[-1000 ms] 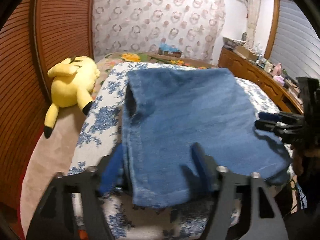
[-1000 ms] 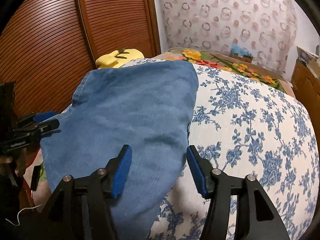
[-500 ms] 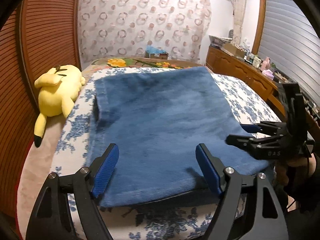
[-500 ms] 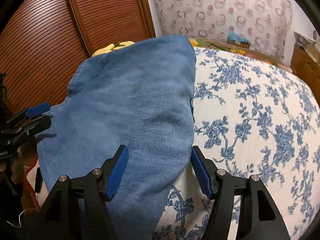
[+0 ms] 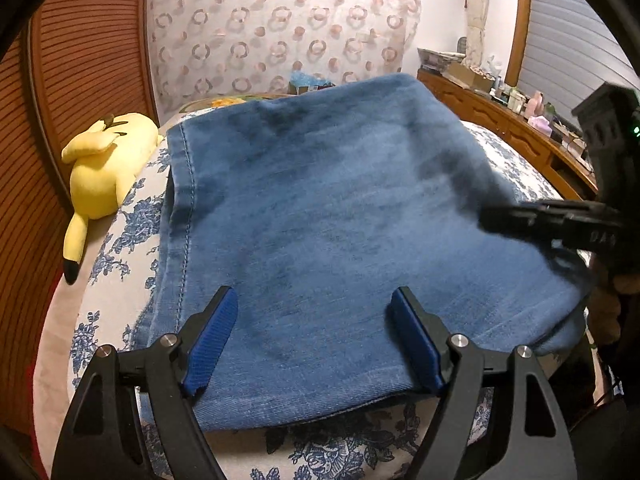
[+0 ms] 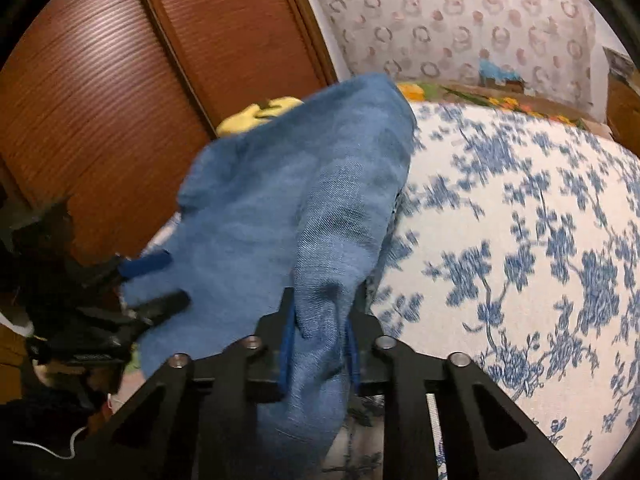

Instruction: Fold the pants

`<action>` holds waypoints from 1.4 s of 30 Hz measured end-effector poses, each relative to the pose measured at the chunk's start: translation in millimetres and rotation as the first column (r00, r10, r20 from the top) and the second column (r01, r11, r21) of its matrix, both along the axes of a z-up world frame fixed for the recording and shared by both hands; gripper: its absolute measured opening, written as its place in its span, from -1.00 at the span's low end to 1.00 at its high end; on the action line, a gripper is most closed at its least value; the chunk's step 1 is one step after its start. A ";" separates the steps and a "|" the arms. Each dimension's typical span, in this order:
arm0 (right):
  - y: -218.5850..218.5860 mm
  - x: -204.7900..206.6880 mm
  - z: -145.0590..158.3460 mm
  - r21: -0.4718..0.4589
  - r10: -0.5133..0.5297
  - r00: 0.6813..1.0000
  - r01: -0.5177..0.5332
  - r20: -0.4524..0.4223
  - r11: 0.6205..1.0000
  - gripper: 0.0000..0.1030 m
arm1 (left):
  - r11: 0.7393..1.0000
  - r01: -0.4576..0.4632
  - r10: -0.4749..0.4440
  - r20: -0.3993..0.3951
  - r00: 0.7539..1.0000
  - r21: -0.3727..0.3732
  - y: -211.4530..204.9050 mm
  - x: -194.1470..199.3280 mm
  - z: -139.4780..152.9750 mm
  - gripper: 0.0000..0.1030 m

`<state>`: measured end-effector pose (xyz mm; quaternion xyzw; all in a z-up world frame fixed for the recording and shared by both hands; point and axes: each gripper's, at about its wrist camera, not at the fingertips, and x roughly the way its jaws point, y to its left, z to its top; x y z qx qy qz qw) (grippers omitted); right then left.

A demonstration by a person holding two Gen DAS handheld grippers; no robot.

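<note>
Left wrist view: the pants, blue denim and folded to a broad rectangle, fill the centre of the frame on the bed with its white and blue flower cover. A stitched seam runs down the left edge of the cloth. The left gripper sits at the bottom centre with its jaws wide apart, the blue pads over the near edge of the denim; nothing is pinched between them. The right gripper enters from the right edge, dark and blurred, at the right side of the cloth.

Right wrist view: the right gripper at bottom centre has just been closing, and its jaws are clamped on a bunched fold of the pants, which rise from the pads toward the upper middle of the frame. The left gripper shows at the left edge, jaws spread, at the cloth's left border.

A yellow plush toy lies at the left, beside the bed and against the brown slatted door.
</note>
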<state>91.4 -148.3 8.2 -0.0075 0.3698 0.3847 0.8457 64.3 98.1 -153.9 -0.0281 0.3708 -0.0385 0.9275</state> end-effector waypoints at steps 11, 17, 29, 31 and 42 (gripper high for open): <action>41.6 -12.3 59.3 0.056 0.126 0.982 -0.135 0.140 0.989 -0.69 | 0.995 -0.102 0.102 0.115 0.988 -0.008 45.8 -30.1 52.9 0.55; 94.5 -17.1 62.5 0.030 0.237 0.955 -0.246 0.177 0.969 -0.70 | 0.985 -0.171 0.170 0.156 0.973 -0.006 75.8 -47.5 68.4 0.55; 204.4 22.8 0.1 -0.093 0.366 0.930 -0.362 0.029 0.928 -0.69 | 0.960 -0.281 0.279 0.172 0.945 -0.012 116.9 -72.5 73.6 0.55; 215.0 29.7 -14.3 -0.116 0.373 0.928 -0.372 -0.013 0.921 -0.61 | 0.957 -0.290 0.289 0.169 0.942 -0.018 122.1 -72.6 71.8 0.55; 138.8 49.2 58.1 0.027 0.275 0.948 -0.283 0.161 0.959 0.16 | 0.963 -0.267 0.267 0.183 0.946 -0.025 111.5 -65.0 81.2 0.55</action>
